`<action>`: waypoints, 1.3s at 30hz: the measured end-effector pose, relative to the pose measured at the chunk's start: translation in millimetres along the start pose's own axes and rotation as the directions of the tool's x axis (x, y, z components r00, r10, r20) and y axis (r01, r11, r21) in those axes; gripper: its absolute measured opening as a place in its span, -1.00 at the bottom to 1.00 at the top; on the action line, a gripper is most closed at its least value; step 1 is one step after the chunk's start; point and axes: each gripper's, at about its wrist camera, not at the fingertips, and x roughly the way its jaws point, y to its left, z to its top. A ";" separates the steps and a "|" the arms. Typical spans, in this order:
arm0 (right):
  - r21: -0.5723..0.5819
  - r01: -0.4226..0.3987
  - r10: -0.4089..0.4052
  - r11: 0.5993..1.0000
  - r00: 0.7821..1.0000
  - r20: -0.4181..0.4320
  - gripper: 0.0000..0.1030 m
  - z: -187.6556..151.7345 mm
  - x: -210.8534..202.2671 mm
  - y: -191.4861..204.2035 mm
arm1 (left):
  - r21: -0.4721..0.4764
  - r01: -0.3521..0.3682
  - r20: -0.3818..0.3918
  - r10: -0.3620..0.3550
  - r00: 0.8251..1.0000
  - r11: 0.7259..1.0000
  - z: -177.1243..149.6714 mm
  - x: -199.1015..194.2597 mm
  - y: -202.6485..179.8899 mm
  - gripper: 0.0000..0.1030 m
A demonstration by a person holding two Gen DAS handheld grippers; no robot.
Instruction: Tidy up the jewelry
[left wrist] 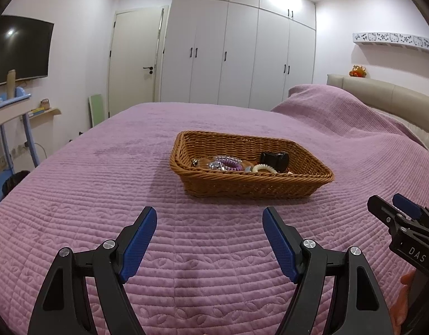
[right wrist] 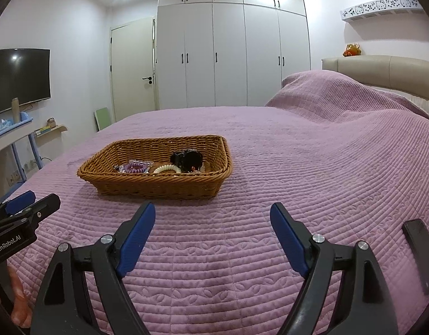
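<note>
Held my left hand-held gripper [left wrist: 209, 240] over purple bedspread [left wrist: 103, 195], fingers spread wide, nothing between them. My right hand-held gripper [right wrist: 211, 237] likewise apart and empty, just beside left one. Wicker basket [left wrist: 242, 187] sat on bed ahead of both – ahead-right of left gripper, ahead-left of right one, well apart from fingertips. Inside basket: purple coil bracelet [right wrist: 135, 167], cream coil band [right wrist: 167, 169], black watch [right wrist: 186, 159] – all touching or close together. Dark phone [right wrist: 419, 254] lay on bedspread right of right gripper.

1 basket [left wrist: 250, 187] (wicker), 2 coil bracelets [left wrist: 228, 164].
</note>
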 end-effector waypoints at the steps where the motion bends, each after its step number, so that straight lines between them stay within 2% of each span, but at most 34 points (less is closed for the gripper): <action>1: 0.001 -0.001 0.001 1.000 1.000 -0.001 0.67 0.4 0.1 -0.2 | 0.000 0.000 0.000 0.000 1.000 1.000 0.0 -0.2 0.0 0.53; 39: -0.002 0.004 -0.004 1.000 1.000 -0.011 0.67 0.0 3.1 0.6 | 0.014 -0.008 -0.002 0.008 1.000 1.000 -1.3 -1.8 -3.7 0.53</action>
